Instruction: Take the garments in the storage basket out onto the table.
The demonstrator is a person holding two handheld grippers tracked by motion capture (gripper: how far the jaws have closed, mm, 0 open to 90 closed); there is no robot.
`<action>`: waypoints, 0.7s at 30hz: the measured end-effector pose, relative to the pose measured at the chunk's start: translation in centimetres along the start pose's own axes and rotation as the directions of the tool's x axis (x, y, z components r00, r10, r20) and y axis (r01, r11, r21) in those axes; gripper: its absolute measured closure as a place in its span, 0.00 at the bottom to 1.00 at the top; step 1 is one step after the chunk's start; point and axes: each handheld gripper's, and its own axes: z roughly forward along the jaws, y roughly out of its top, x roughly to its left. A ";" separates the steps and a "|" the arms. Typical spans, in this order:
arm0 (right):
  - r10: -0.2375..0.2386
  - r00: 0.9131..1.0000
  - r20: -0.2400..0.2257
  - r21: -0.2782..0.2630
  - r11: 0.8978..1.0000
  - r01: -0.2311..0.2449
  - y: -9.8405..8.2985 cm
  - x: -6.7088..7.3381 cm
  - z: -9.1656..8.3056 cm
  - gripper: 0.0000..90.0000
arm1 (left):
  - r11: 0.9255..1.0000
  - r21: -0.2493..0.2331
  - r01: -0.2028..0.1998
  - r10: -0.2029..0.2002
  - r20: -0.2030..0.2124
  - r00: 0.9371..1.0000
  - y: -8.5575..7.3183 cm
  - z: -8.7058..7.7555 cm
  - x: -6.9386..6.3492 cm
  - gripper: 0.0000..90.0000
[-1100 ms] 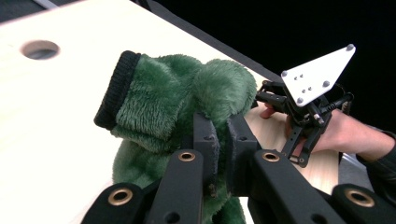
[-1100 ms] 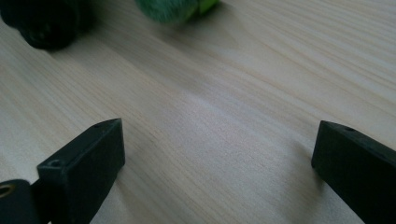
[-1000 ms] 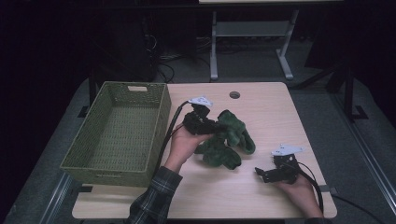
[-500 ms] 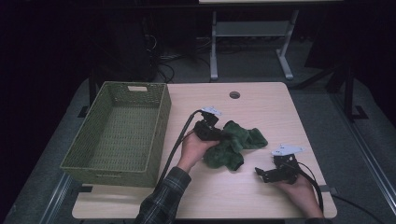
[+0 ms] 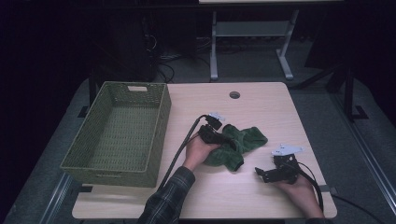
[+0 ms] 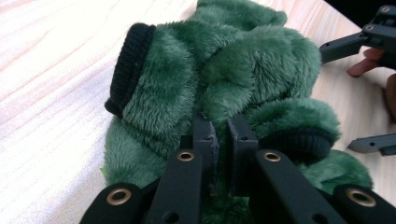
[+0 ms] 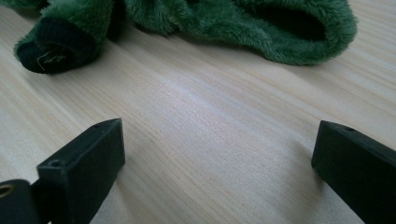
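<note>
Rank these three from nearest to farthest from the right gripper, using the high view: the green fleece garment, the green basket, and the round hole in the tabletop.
From the right gripper:
1. Green fleece garment, just up and to the left of it, mid-table.
2. Round hole, near the table's far edge.
3. Green basket, at the table's left side.

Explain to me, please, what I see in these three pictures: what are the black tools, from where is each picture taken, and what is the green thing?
A person sits at a wooden table and holds a hand-operated two-jaw gripper in each hand. The high view looks down from above; each of the other two views comes from a camera riding on one gripper. The left gripper is shut on a fuzzy green garment with black cuffs, lying mid-table. The right gripper rests open, holding nothing, beside the garment. A green woven basket stands at the left.
</note>
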 end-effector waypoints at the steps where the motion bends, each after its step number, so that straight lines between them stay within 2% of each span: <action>1: 0.000 1.000 0.000 0.000 1.000 0.000 0.0 0.0 0.0 0.03 | 1.000 -0.004 0.001 -0.001 -0.001 1.000 0.0 0.0 0.0 0.92; 3: 0.000 1.000 0.000 0.000 1.000 0.000 0.0 0.0 0.0 0.03 | 1.000 -0.008 0.000 0.000 -0.003 1.000 0.1 -0.2 -0.1 0.85; 4: 0.000 1.000 0.000 0.000 1.000 0.000 0.0 0.0 0.0 0.03 | 1.000 -0.014 0.002 -0.002 -0.006 1.000 0.2 -0.4 -0.2 0.85; 5: 0.000 1.000 0.001 0.001 1.000 0.000 0.0 0.0 0.0 0.03 | 0.999 -0.037 0.010 -0.011 -0.013 1.000 0.4 -1.0 -0.5 0.77; 6: 0.000 1.000 0.001 0.001 1.000 0.000 0.0 0.0 0.0 0.03 | 0.999 -0.037 0.010 -0.011 -0.013 1.000 0.4 -1.0 -0.5 0.72; 7: 0.000 1.000 0.001 0.001 1.000 0.000 0.0 0.0 0.0 0.03 | 0.999 -0.044 -0.003 0.002 -0.028 1.000 0.6 -1.8 -1.0 0.67; 10: 0.000 1.000 0.000 0.001 1.000 0.000 0.0 0.0 0.0 0.03 | 0.999 -0.050 -0.015 0.013 -0.030 0.999 0.7 -2.7 -1.6 0.59; 14: 0.001 1.000 0.000 0.000 1.000 -0.001 0.0 0.0 0.0 0.03 | 0.996 -0.085 -0.039 0.036 -0.029 0.999 0.4 -5.1 -3.2 0.59; 16: 0.000 1.000 0.000 0.000 1.000 0.000 0.0 0.0 0.0 0.03 | 0.995 -0.088 -0.044 0.042 -0.021 0.999 0.2 -5.4 -3.5 0.62; 17: 0.000 1.000 0.000 0.001 1.000 0.000 0.0 0.0 0.0 0.03 | 0.995 -0.086 -0.052 0.051 -0.009 0.999 -0.3 -6.0 -4.3 0.66; 21: -0.001 1.000 0.000 0.002 1.000 0.001 0.0 0.0 0.0 0.03 | 0.995 -0.076 -0.063 0.063 -0.006 0.998 -1.2 -6.3 -5.3 0.71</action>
